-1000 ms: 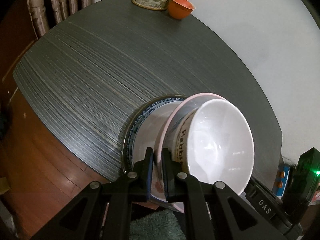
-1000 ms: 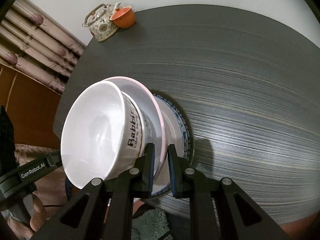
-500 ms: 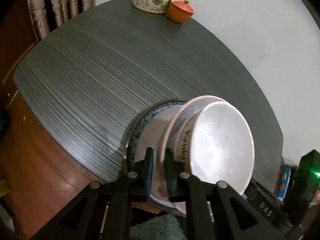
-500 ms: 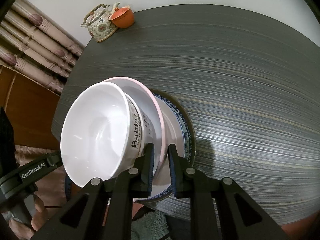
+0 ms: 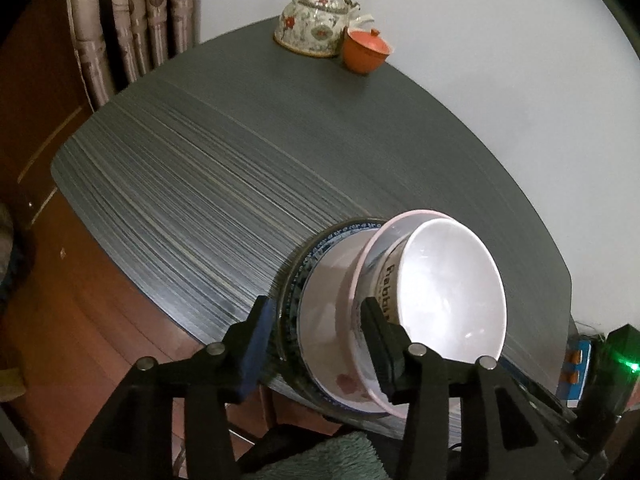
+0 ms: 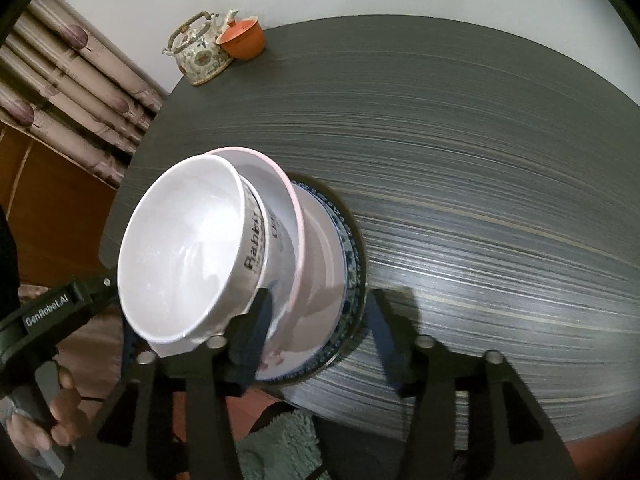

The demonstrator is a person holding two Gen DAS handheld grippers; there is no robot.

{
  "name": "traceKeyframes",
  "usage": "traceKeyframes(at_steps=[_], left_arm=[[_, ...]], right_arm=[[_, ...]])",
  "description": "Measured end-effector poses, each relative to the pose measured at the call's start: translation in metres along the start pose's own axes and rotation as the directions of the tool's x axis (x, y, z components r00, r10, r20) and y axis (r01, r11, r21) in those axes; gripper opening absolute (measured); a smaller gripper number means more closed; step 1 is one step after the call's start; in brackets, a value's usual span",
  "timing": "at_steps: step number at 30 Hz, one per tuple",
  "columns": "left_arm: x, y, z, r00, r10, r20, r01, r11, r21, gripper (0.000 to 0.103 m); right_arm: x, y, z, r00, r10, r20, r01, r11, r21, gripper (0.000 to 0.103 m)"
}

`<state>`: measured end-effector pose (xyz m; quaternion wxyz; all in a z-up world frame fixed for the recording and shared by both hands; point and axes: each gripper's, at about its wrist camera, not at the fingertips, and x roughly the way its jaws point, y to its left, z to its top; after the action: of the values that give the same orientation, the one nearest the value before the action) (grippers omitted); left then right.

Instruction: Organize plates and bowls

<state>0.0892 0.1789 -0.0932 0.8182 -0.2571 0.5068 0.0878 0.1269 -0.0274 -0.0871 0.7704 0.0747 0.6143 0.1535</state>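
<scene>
Plates and bowls are sitting nested in one stack at the near edge of the dark striped table [image 5: 240,184], toward five o'clock in the left wrist view and seven o'clock in the right. Lowest is lying a blue-patterned plate [image 5: 298,300] with a dark rim; in it is resting a pink-rimmed bowl [image 5: 340,280] showing a reddish flower mark, and inside that is sitting a white bowl [image 6: 180,248] lettered "Rabbit" in black, its glossy inside catching the light. The left gripper [image 5: 316,332] is opening, its fingers straddling the stack's rims without pressing them. The right gripper [image 6: 316,320] is opening likewise, one finger inside the pink-rimmed bowl and one beyond the plate. At twelve o'clock a floral teapot [image 5: 316,24] is standing beside an orange cup [image 5: 366,50].
</scene>
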Motion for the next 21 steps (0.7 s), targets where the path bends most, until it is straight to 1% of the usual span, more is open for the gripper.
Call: traceKeyframes(at_steps=[2,3,4,7,10,12,15,17,20,21], left_arm=[[-0.005,0.0,-0.003,1.0,0.021,0.022,-0.022,1.0,0.01,0.048],[-0.01,-0.002,-0.006,0.998,0.049,0.046,-0.05,0.998,0.026,0.049],[-0.014,-0.004,-0.008,0.996,0.068,0.066,-0.071,0.997,0.041,0.049],[-0.026,-0.013,-0.018,0.984,0.123,0.131,-0.136,0.986,0.1,0.05],[-0.033,-0.023,-0.027,0.976,0.144,0.16,-0.166,0.977,0.136,0.052],[-0.036,-0.032,-0.037,0.969,0.168,0.184,-0.199,0.966,0.167,0.058],[-0.036,-0.042,-0.048,0.964,0.175,0.199,-0.216,0.955,0.202,0.06],[-0.037,-0.049,-0.054,0.965,0.17,0.2,-0.213,0.952,0.221,0.06],[-0.038,-0.056,-0.059,0.962,0.174,0.212,-0.224,0.945,0.238,0.061],[-0.038,-0.057,-0.059,0.961,0.174,0.215,-0.225,0.944,0.241,0.061]], right_arm=[[-0.005,-0.002,-0.005,1.0,0.005,0.01,-0.005,1.0,-0.002,0.057],[-0.007,-0.002,-0.006,1.0,0.006,0.013,-0.006,1.0,-0.003,0.061],[-0.01,-0.003,-0.009,1.0,0.007,0.018,-0.007,1.0,-0.003,0.063],[-0.018,-0.003,-0.019,0.999,-0.008,0.04,0.009,1.0,-0.026,0.068],[-0.022,0.0,-0.029,0.998,-0.017,0.055,0.021,0.998,-0.06,0.075],[-0.021,0.002,-0.035,0.998,-0.022,0.055,0.026,0.997,-0.073,0.079],[-0.019,0.007,-0.042,0.998,-0.024,0.06,0.029,0.996,-0.088,0.086],[-0.017,0.012,-0.045,0.997,-0.022,0.067,0.029,0.994,-0.107,0.091],[-0.016,0.018,-0.049,0.997,-0.013,0.076,0.024,0.99,-0.136,0.095],[-0.016,0.021,-0.049,0.997,-0.01,0.078,0.021,0.989,-0.146,0.098]])
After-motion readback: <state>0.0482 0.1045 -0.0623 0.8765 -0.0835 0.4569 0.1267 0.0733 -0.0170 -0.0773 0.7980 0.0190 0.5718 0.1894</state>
